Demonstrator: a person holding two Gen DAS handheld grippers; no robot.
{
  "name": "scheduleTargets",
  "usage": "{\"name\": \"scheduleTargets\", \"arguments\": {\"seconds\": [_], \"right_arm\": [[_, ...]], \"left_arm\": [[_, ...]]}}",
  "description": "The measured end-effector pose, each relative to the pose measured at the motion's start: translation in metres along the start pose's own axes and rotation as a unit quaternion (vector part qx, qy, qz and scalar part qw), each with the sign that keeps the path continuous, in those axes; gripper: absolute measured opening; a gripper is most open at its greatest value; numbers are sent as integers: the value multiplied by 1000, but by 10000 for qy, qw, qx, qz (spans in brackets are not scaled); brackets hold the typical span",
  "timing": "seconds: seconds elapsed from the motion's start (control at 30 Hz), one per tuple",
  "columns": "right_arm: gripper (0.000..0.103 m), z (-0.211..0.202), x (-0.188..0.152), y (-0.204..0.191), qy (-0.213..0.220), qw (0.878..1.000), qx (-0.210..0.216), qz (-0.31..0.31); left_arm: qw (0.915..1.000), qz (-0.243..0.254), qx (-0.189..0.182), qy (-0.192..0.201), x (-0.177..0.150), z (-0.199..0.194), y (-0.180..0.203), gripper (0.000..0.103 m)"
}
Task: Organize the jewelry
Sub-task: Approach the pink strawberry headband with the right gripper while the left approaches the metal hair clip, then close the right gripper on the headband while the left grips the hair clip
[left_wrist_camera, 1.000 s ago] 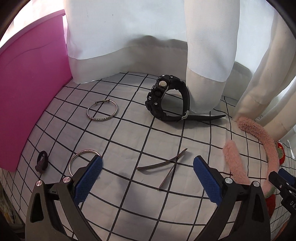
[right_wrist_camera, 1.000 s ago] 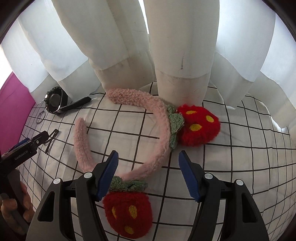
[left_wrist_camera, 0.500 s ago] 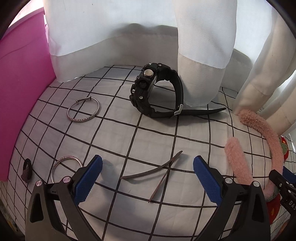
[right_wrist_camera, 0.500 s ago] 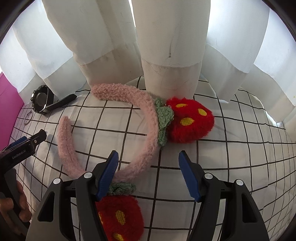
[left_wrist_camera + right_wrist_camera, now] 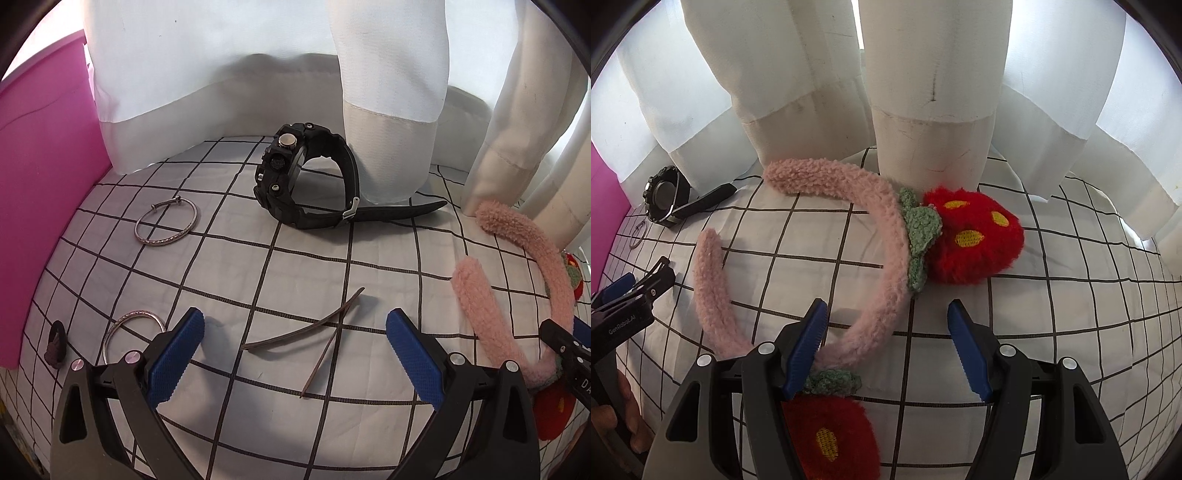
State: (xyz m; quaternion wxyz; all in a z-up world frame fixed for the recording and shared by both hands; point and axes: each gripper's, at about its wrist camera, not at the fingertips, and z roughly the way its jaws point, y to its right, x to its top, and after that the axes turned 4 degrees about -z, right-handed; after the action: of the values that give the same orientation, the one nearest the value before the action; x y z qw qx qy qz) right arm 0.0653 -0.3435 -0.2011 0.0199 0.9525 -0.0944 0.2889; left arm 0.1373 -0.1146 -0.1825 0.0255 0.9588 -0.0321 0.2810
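Observation:
My left gripper (image 5: 293, 338) is open and empty, low over two thin brown hair clips (image 5: 317, 332) crossed on the checked cloth. A black watch (image 5: 303, 181) stands on its side beyond them. One silver bangle (image 5: 166, 221) lies to the left, another (image 5: 129, 328) by my left finger, and a dark hair tie (image 5: 55, 345) at far left. My right gripper (image 5: 886, 343) is open and empty over the pink fuzzy headband (image 5: 882, 236) with two red strawberry pompoms (image 5: 971, 236). The headband also shows in the left wrist view (image 5: 535, 254).
White curtains (image 5: 388, 74) hang down onto the cloth right behind the watch and headband. A pink panel (image 5: 40, 184) stands along the left side. The left gripper's body (image 5: 624, 306) shows at the left of the right wrist view.
The left gripper has moved forward, toward the watch and over the hair clips. The right gripper has moved forward over the headband. Both stayed open.

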Motion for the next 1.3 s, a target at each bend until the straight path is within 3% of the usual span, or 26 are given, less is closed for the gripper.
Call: {"name": "scheduleTargets", "arguments": {"seconds": [0.23, 0.33, 0.53, 0.73, 0.9, 1.07, 1.3], "right_arm": [[62, 0, -6, -11, 122, 9999, -27, -116], [52, -1, -7, -17, 159, 9997, -10, -192], [38, 0, -9, -28, 231, 9993, 60, -291], [28, 0, -7, -22, 213, 9994, 123, -230], [16, 0, -5, -17, 194, 9995, 157, -180], [12, -2, -4, -12, 186, 9993, 258, -181], [11, -8, -3, -8, 230, 9989, 331, -241]], "left_arm": [[10000, -31, -5, -28, -2, -4, -3, 94], [10000, -35, 8, -12, -3, -6, -2, 90], [9998, 109, -101, 124, -5, -11, 3, 75], [9998, 90, -95, 142, -6, -17, 5, 46], [9998, 121, -114, 82, -6, -21, 6, 32], [9998, 57, -211, -30, -4, -24, 4, 15], [9995, 58, -295, -2, -5, -35, 2, 12]]}}
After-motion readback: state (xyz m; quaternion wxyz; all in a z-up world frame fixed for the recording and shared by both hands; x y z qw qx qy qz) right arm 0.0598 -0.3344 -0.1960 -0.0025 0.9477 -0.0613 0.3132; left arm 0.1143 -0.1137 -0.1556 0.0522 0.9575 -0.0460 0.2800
